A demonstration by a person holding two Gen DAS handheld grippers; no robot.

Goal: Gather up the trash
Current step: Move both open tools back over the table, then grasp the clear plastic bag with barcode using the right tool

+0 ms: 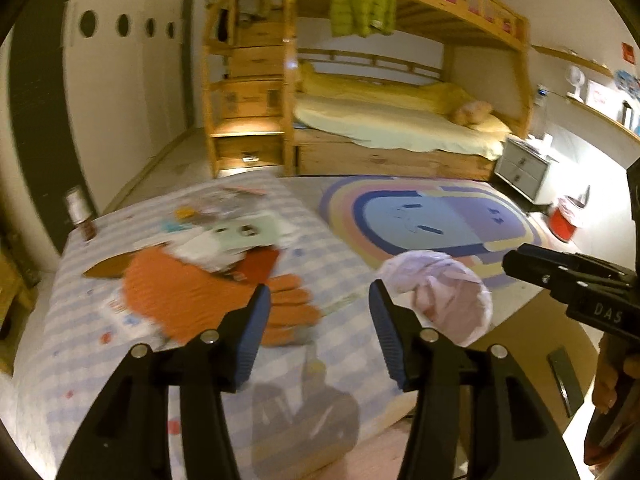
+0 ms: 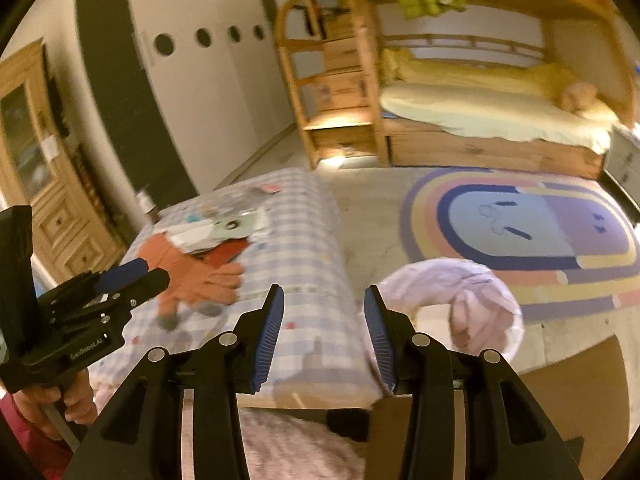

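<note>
While both tongs gape, pink bag [image 2: 460,304] beside right tongs [image 2: 324,320].

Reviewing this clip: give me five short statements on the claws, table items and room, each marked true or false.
1. The left claw is open and empty. True.
2. The right claw grips an orange glove. False: it is open and empty; the orange glove lies on the checked tablecloth.
3. A pink bag sits right of the table. True.
4. The green jacket lies on the rug. False: it hangs from the bunk bed.
5. A can stands at the table's far left corner. True.
</note>
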